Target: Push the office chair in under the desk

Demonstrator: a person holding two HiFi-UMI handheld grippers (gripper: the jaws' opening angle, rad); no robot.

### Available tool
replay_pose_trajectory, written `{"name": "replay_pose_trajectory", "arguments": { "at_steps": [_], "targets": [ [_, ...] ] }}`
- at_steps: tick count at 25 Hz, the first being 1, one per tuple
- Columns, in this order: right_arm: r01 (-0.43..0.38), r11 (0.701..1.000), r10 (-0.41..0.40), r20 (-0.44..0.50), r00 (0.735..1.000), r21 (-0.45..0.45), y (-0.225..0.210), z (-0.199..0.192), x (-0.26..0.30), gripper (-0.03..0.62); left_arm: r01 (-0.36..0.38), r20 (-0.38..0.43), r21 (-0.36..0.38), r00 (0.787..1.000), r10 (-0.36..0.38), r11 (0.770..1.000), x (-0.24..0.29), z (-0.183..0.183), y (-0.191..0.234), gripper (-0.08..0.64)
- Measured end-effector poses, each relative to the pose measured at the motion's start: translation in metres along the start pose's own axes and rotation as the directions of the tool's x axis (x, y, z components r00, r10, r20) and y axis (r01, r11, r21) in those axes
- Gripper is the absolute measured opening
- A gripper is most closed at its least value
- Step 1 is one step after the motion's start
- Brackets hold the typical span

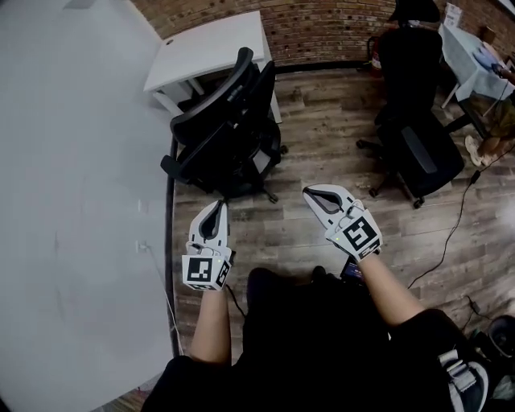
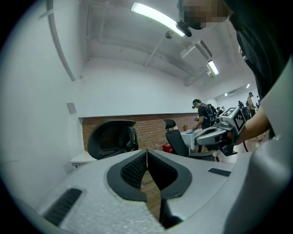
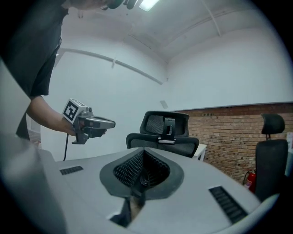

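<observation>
The black office chair (image 1: 229, 129) stands on the wood floor with its back toward me, partly in front of the white desk (image 1: 209, 52) in the corner. My left gripper (image 1: 216, 206) and right gripper (image 1: 311, 191) hover short of the chair, both shut and empty, touching nothing. In the left gripper view the chair's headrest (image 2: 112, 137) and the desk (image 2: 84, 157) lie ahead of the shut left gripper (image 2: 146, 153), with the right gripper (image 2: 219, 132) off to the right. Beyond the shut right gripper (image 3: 143, 153), the right gripper view shows the chair (image 3: 165, 132) and the left gripper (image 3: 89, 123).
A white wall (image 1: 72, 201) runs along the left and a brick wall (image 1: 322, 24) across the back. A second black chair (image 1: 418, 137) stands at right near a cloth-covered table (image 1: 471, 56) and a seated person (image 1: 499, 121). A cable (image 1: 455, 233) trails over the floor.
</observation>
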State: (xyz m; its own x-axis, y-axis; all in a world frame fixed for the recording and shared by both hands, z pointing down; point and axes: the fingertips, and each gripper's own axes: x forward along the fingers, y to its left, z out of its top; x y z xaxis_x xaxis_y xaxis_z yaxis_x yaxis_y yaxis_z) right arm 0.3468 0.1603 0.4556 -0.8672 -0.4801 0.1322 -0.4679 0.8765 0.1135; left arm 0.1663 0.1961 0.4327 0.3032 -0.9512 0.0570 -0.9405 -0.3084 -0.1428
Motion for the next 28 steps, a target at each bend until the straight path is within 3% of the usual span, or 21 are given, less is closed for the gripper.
{"name": "replay_pose_trajectory", "arguments": {
  "at_steps": [6, 18, 24, 28],
  "targets": [
    [-0.024, 0.999, 0.023, 0.014, 1.000, 0.039, -0.032, -0.009, 0.010, 0.006, -0.010, -0.055, -0.012, 0.998, 0.009, 1.000, 0.002, -0.008, 0.000, 0.015],
    [-0.086, 0.996, 0.086, 0.034, 0.996, -0.018, -0.106, 0.006, 0.066, 0.006, -0.023, -0.135, 0.022, 0.990, 0.025, 1.000, 0.042, -0.014, 0.064, 0.015],
    [-0.151, 0.987, 0.155, 0.064, 0.986, -0.059, -0.137, 0.032, 0.125, 0.008, -0.105, -0.195, 0.081, 0.974, 0.119, 0.991, 0.058, -0.008, 0.110, 0.015],
    [-0.178, 0.982, 0.183, 0.083, 0.980, -0.067, -0.156, 0.043, 0.151, 0.011, -0.108, -0.239, 0.137, 0.961, 0.139, 0.985, 0.065, -0.006, 0.129, 0.015]
  ]
}}
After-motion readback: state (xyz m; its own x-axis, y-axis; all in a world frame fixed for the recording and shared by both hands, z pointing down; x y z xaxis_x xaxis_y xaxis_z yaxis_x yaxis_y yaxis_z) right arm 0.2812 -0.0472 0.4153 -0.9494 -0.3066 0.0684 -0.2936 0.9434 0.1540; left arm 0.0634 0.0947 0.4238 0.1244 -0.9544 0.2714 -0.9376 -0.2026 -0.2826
